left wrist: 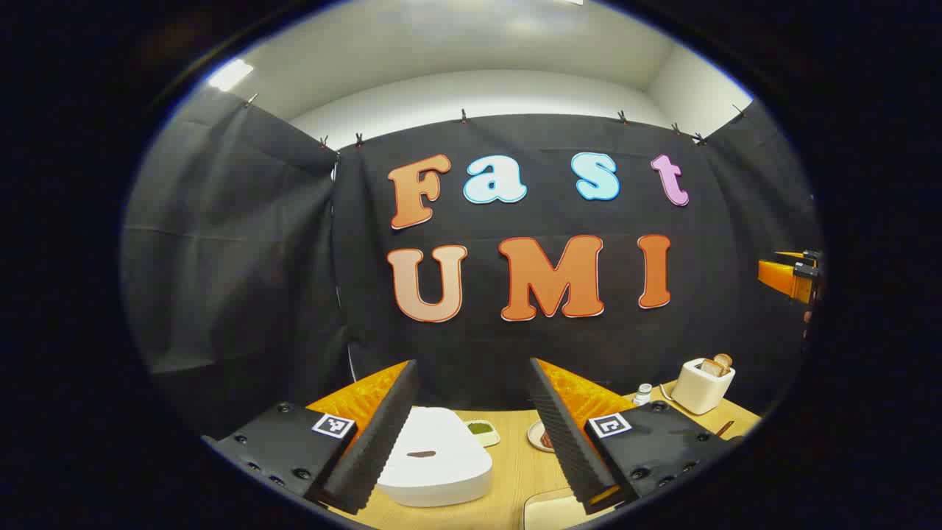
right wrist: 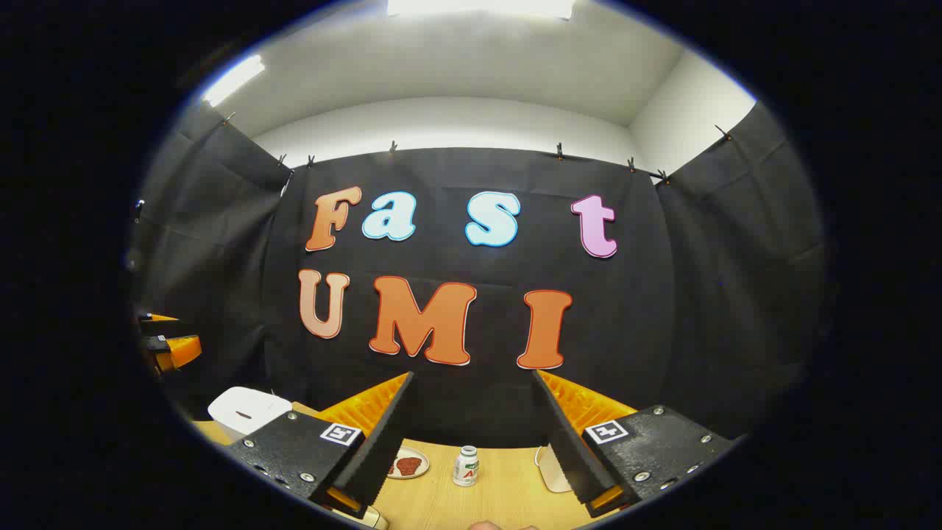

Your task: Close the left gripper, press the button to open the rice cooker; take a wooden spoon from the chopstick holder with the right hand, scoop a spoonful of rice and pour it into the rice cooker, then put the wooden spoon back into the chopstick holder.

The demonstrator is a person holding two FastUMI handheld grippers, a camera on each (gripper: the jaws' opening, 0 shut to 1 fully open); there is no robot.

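Note:
The white rice cooker (left wrist: 441,460) sits on the wooden table (left wrist: 515,471) with its lid down and a dark oval button (left wrist: 421,454) on top. It lies low between the fingers of my left gripper (left wrist: 472,362), which is open and holds nothing. In the right gripper view the rice cooker (right wrist: 246,408) stands at the far left. My right gripper (right wrist: 472,374) is open too, empty, and raised over the table (right wrist: 500,493). Each gripper also appears at the edge of the other's view: the right gripper (left wrist: 791,276) and the left gripper (right wrist: 171,344).
Behind the cooker are a small dish of green stuff (left wrist: 482,430) and a plate with a brown piece (left wrist: 541,439). A small white bottle (right wrist: 466,466) and a cream toaster with bread (left wrist: 703,384) stand further right. The plate (right wrist: 408,464) lies left of the bottle.

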